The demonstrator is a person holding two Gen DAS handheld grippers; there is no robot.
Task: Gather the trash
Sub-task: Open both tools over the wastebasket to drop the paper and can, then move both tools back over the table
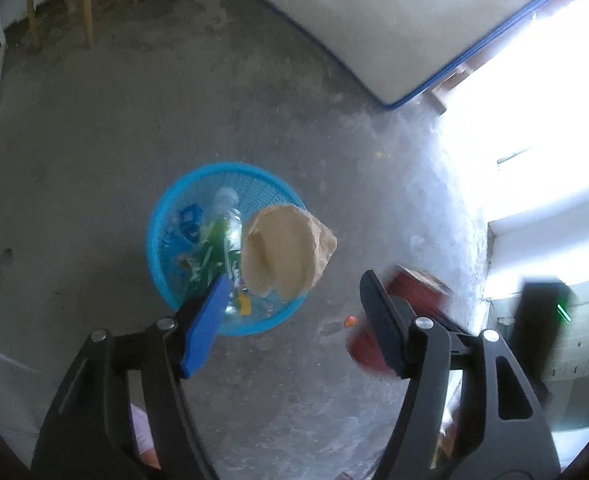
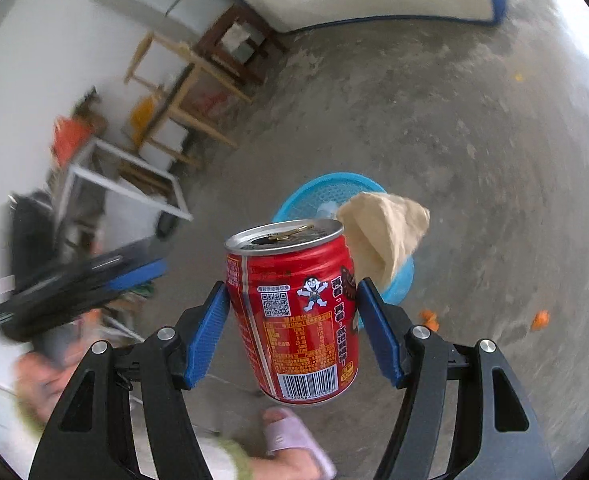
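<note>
1. Left gripper (image 1: 294, 316) has its jaws spread wide with nothing between them. The crumpled brown paper (image 1: 286, 252) sits loose over the rim of the blue basket (image 1: 162, 216), looks mid-drop.
2. Could easily catch that edge and tumble onto the floor.
3. Right gripper (image 2: 292, 328) is clamped on the red can (image 2: 294, 308), near the basket but not over it. Release too early and it rolls away.

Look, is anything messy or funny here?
Yes. A crumpled brown paper bag is in mid-air above the blue basket, clear of the open left gripper. Small orange scraps litter the concrete floor beside the basket.
</note>
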